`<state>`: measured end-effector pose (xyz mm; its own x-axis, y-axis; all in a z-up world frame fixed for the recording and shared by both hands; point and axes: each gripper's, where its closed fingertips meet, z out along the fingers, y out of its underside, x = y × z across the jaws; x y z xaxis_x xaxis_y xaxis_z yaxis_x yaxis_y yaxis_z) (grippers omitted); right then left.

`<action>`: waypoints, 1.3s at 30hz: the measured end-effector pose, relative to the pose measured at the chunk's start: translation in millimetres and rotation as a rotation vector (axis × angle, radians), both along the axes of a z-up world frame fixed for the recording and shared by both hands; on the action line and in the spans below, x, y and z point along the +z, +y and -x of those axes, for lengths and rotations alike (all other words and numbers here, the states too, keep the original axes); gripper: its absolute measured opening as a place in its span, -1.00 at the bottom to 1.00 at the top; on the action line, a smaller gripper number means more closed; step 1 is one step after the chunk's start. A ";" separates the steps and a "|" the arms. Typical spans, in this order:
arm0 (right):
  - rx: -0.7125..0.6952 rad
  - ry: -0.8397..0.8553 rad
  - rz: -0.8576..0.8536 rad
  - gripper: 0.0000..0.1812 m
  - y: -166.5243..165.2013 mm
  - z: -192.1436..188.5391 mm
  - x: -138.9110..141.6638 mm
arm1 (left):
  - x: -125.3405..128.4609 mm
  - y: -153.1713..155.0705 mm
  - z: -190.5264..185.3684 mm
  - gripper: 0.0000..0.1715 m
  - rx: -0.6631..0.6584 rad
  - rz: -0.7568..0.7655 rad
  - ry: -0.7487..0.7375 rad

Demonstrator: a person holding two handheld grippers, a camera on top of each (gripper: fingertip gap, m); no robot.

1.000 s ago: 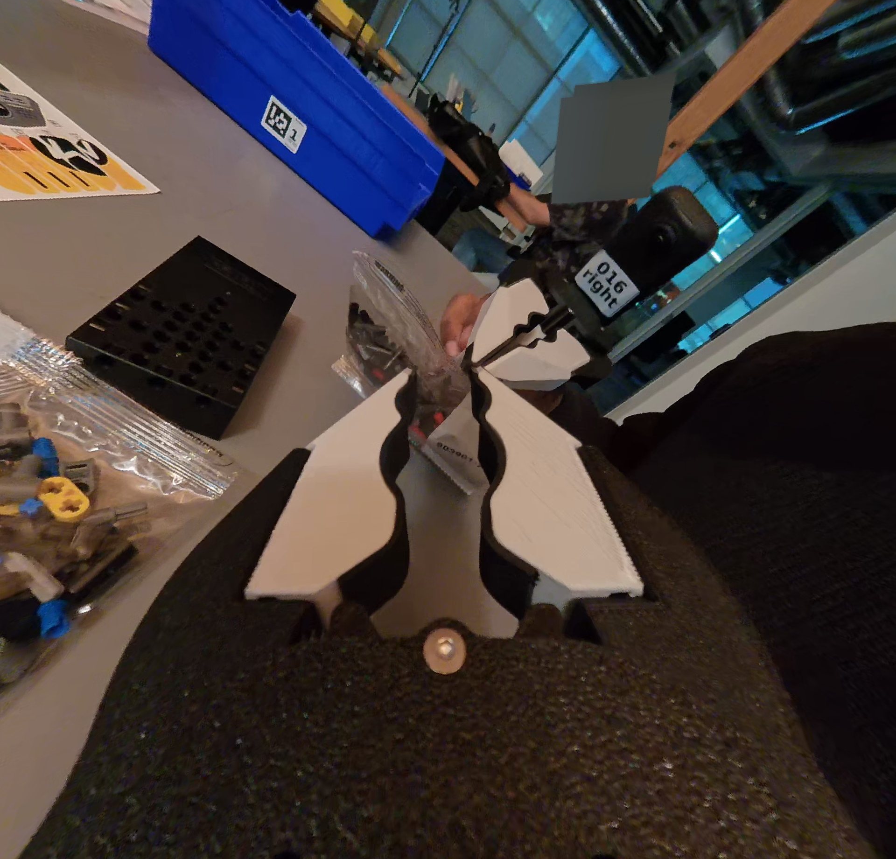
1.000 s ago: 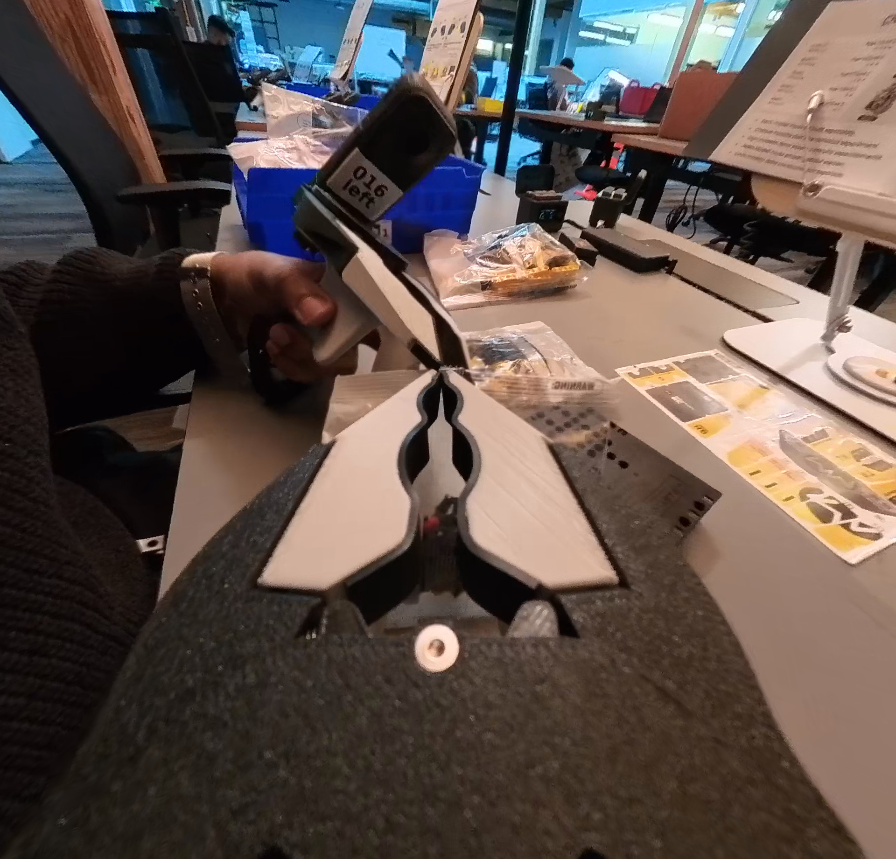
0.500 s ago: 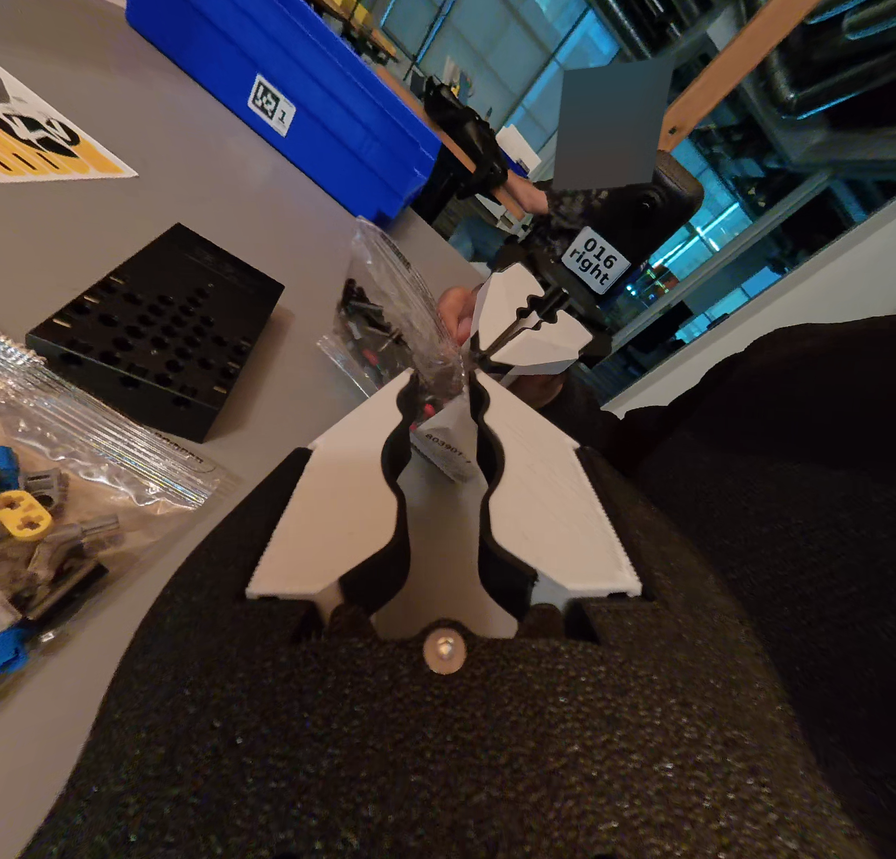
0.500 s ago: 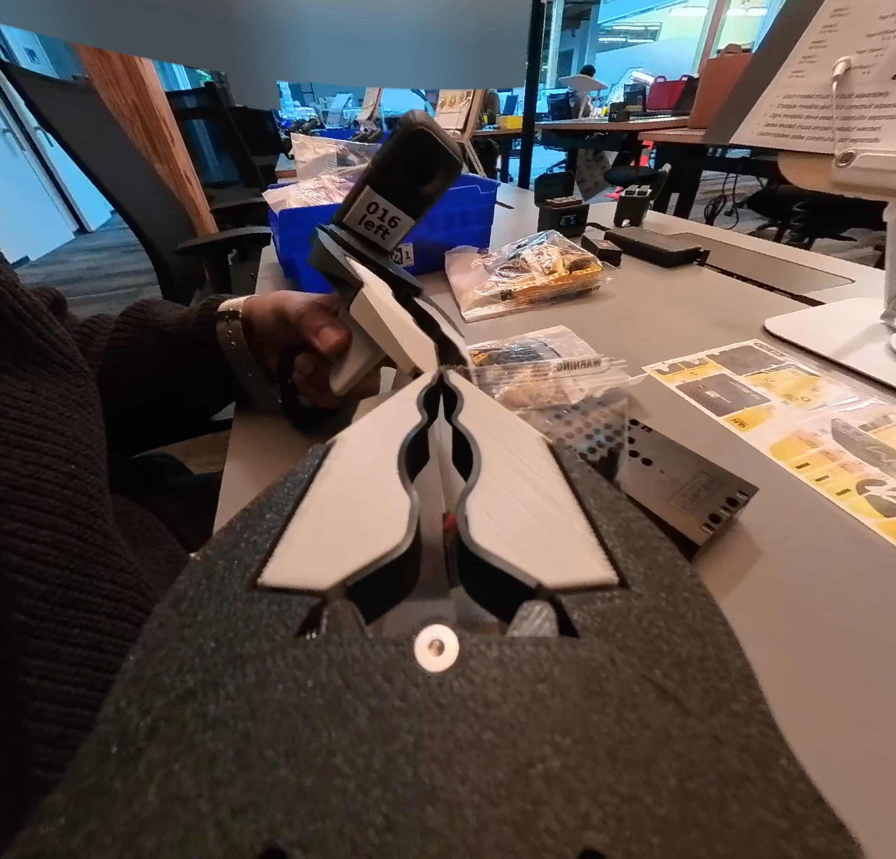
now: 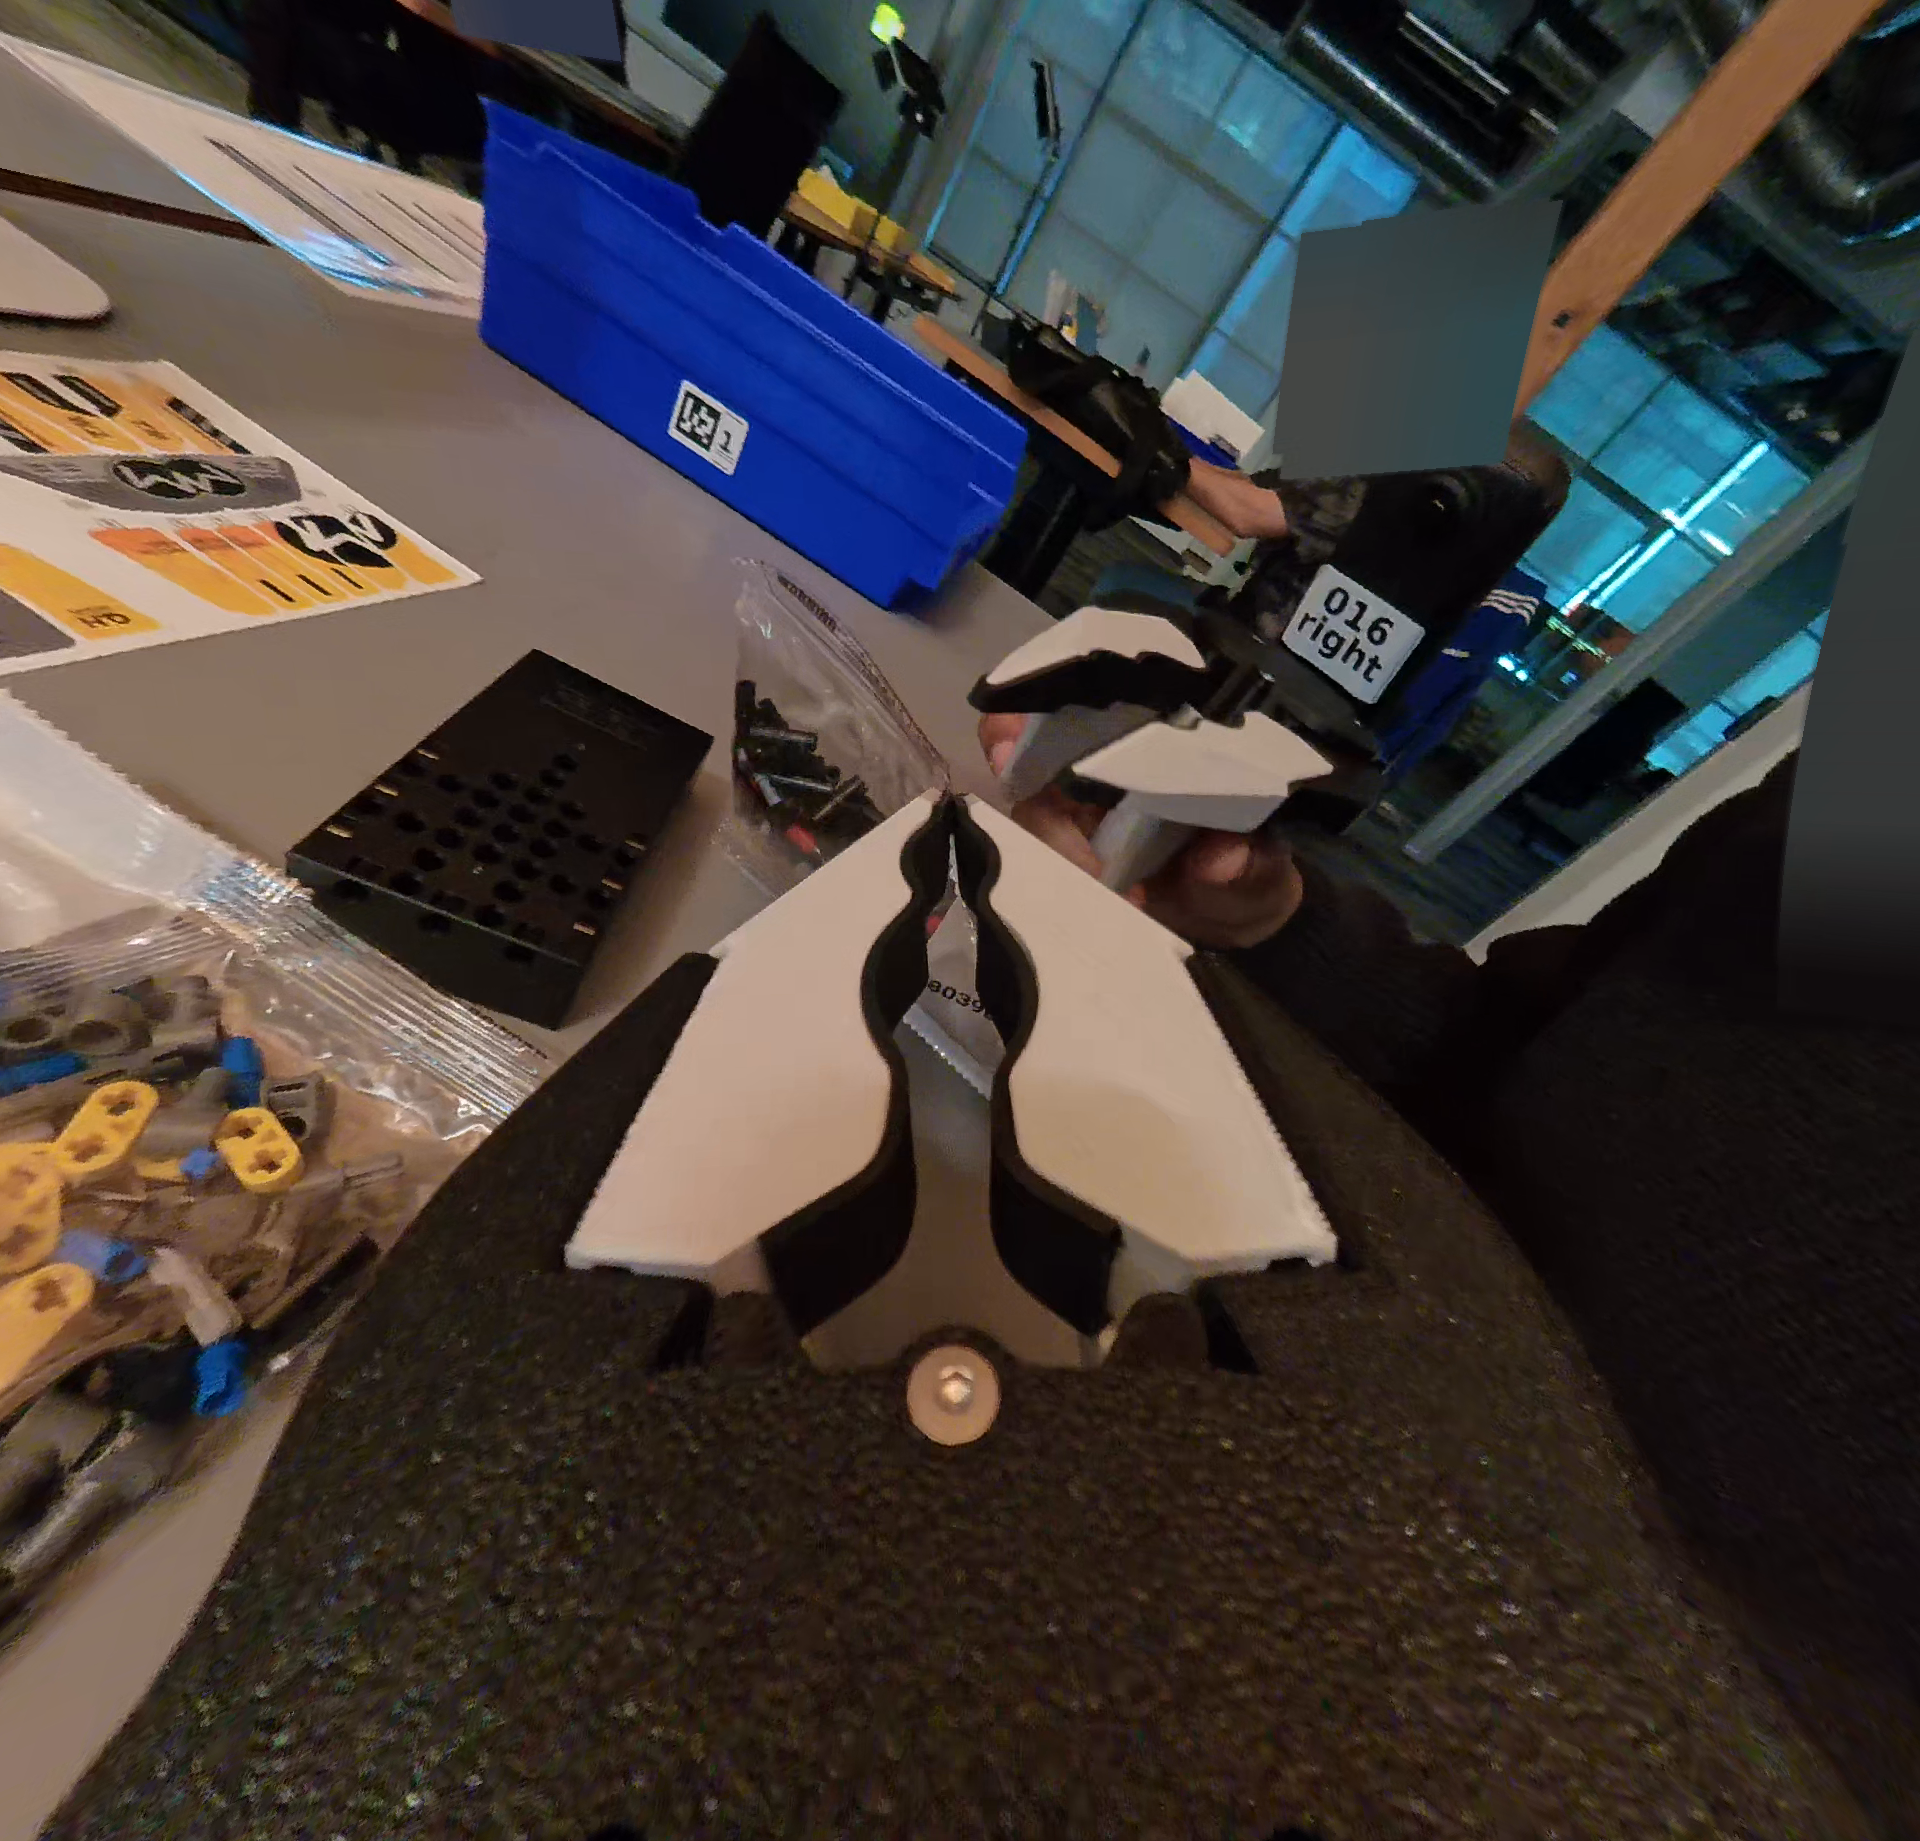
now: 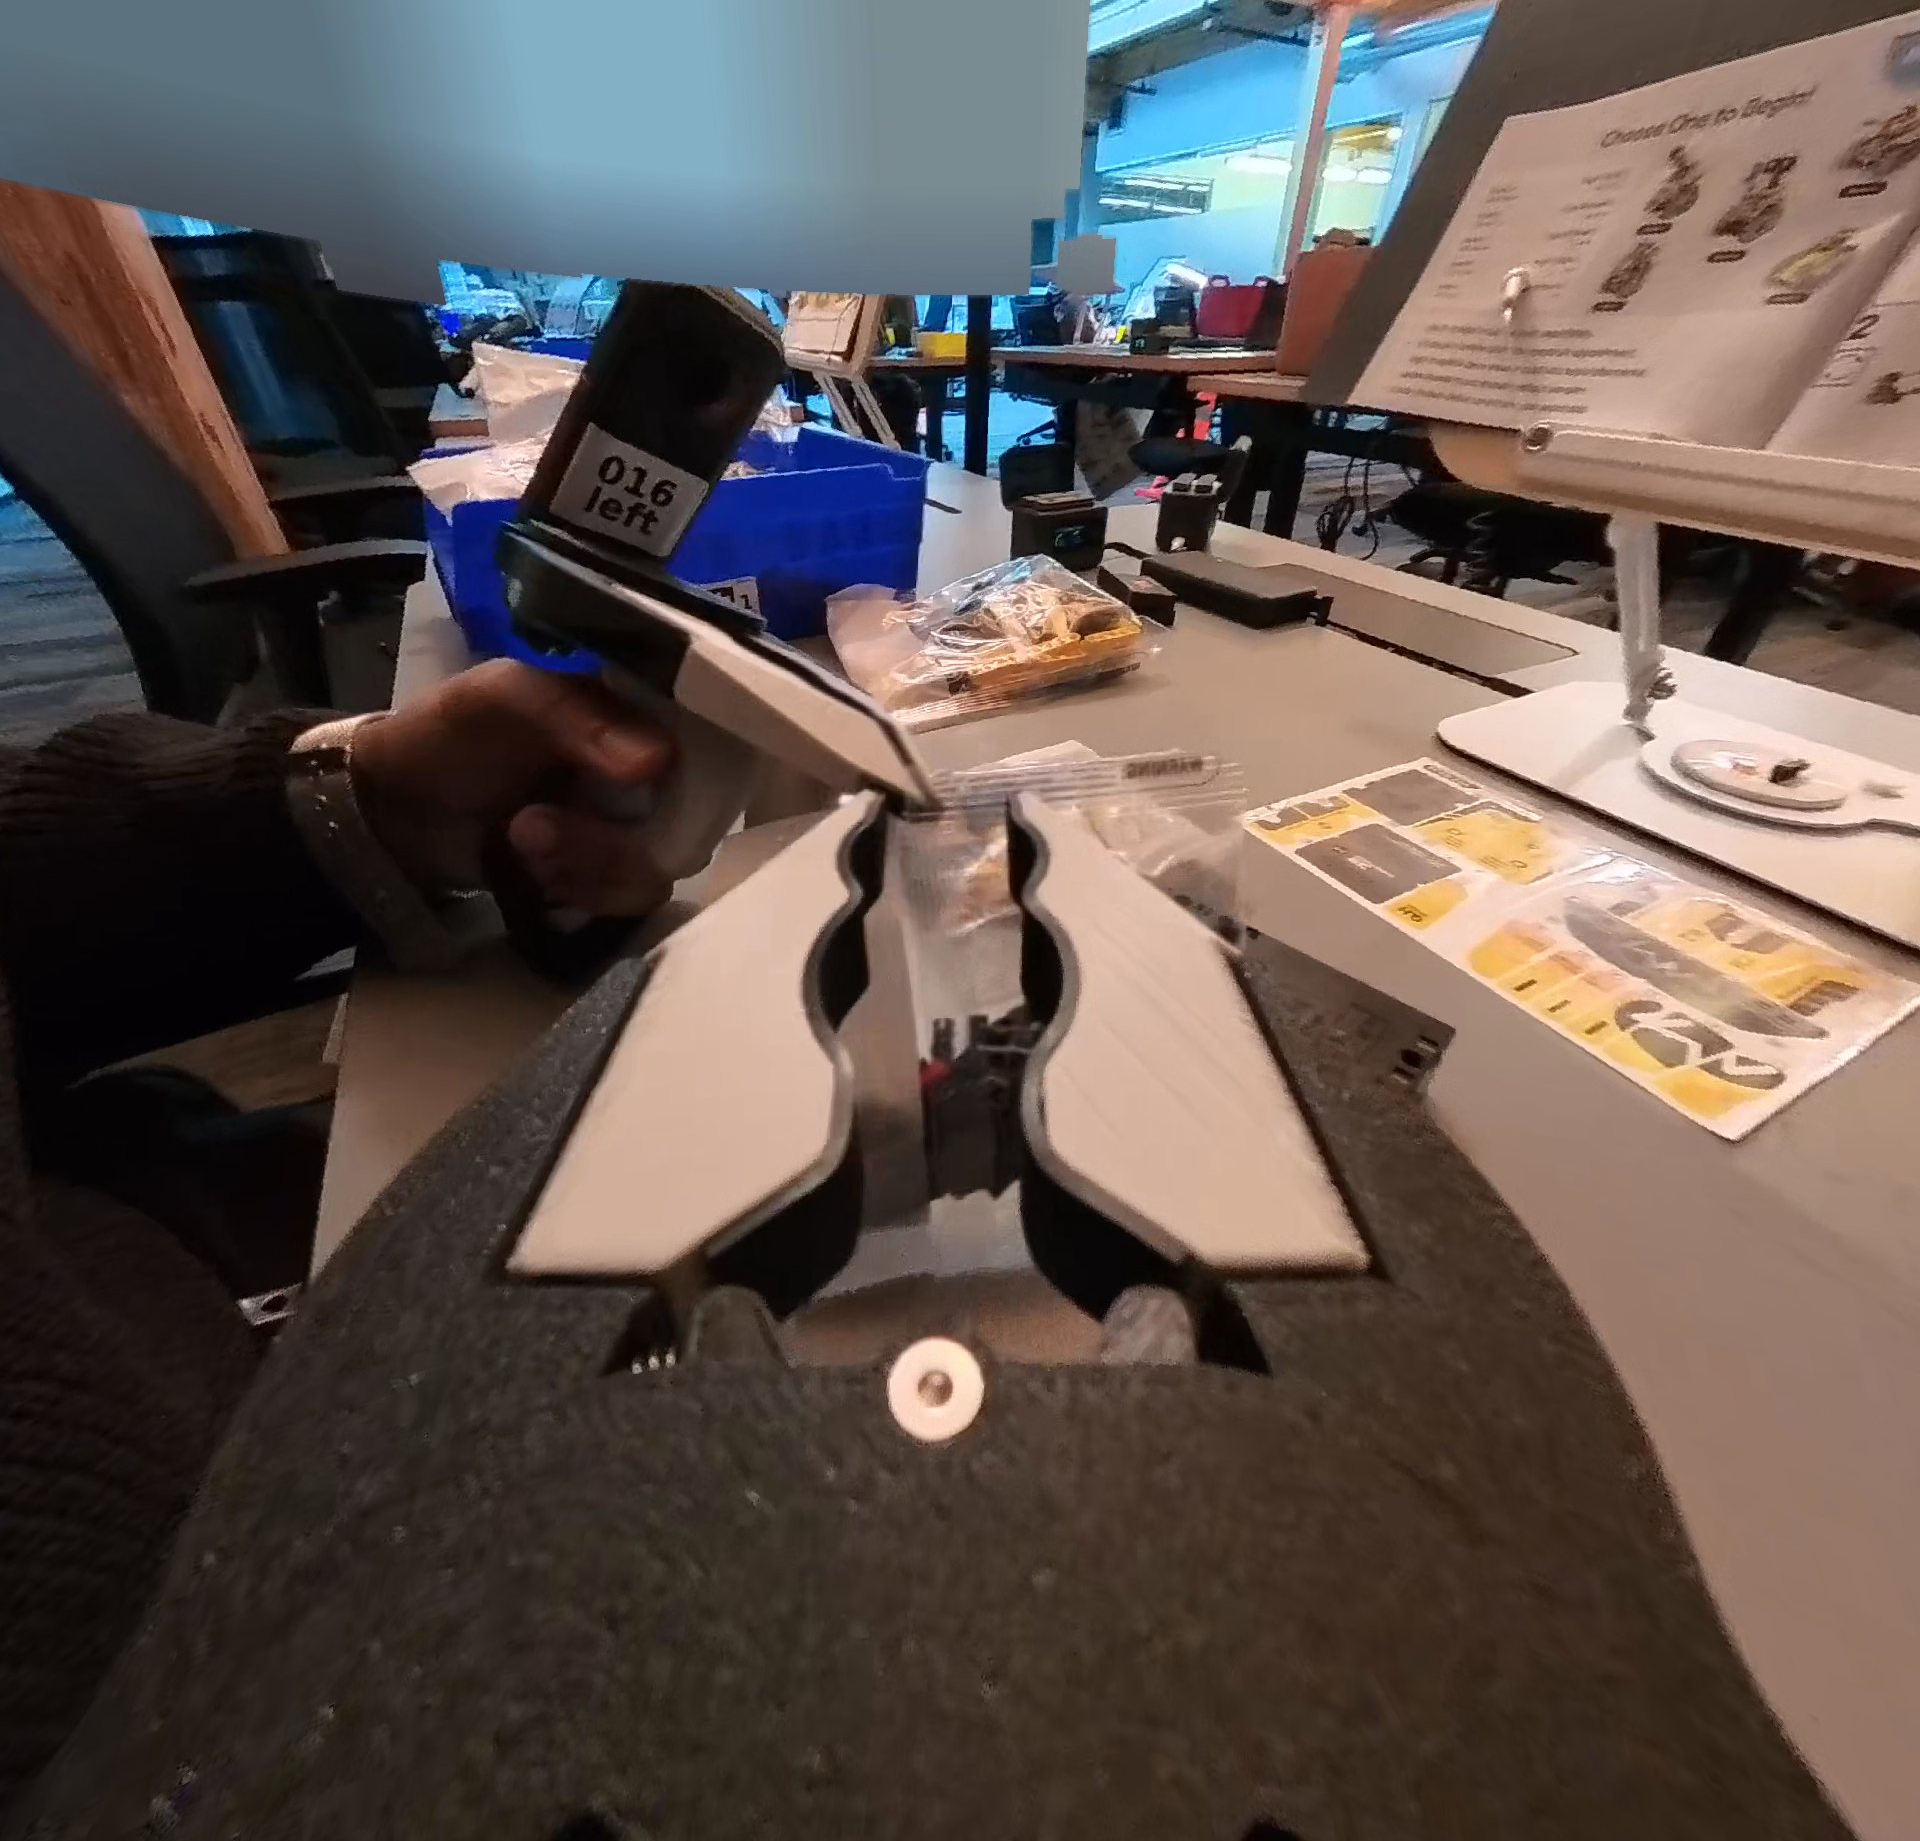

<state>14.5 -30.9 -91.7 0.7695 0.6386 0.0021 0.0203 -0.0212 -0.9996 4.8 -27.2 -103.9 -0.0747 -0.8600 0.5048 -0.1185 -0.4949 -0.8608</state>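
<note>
Left hand-held gripper (image 5: 951, 817): fingertips pressed together on the edge of a small clear plastic bag (image 5: 821, 742) holding dark pins, a few with red. The bag's upper part stands up from the grey surface (image 5: 582, 586); its white labelled strip shows in the gap between the fingers, nearer the gripper body.

Right hand-held gripper (image 6: 948, 815): fingers spread, a clear gap between the tips. In the right wrist view the same bag (image 6: 971, 970) lies in that gap, with the dark and red pieces low between the fingers. Cannot tell whether either finger touches the plastic. In the left wrist view this gripper (image 5: 1039, 731) shows farther off, parted, just beside the bag's top edge, held in a hand (image 5: 1195, 856) with a dark sleeve.

In the right wrist view the left hand-held gripper's tip (image 6: 904, 789) comes down onto the bag's top seam, touching it.

About them, on the surface:
- black perforated block (image 5: 499, 846), just left of the small bag
- larger clear bag of yellow, blue and grey parts (image 5: 156, 1168), near the left gripper, lower left
- printed yellow-and-black sheet (image 5: 177, 524), beyond the block
- blue bin (image 5: 727, 378) with a white marker sticker, farther back
- second clear bag of yellow parts (image 6: 997, 638), beside the blue bin
- white stand with an instruction page (image 6: 1662, 264), at the right side
</note>
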 end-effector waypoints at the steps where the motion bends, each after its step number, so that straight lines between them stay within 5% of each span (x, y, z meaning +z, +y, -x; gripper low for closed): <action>1: 0.006 -0.010 -0.001 -0.71 -0.6 1.8 -0.6 | -0.1 1.0 0.3 -1.00 0.004 0.004 0.000; 13: -0.102 -0.277 -0.185 -0.70 -0.9 10.6 -4.1 | -0.9 -10.9 -3.3 -1.00 -0.038 -0.039 0.015; 39: 0.061 -0.039 -0.077 -0.93 -11.7 11.2 4.9 | 11.7 -21.5 0.4 -1.00 -0.082 -0.124 -0.061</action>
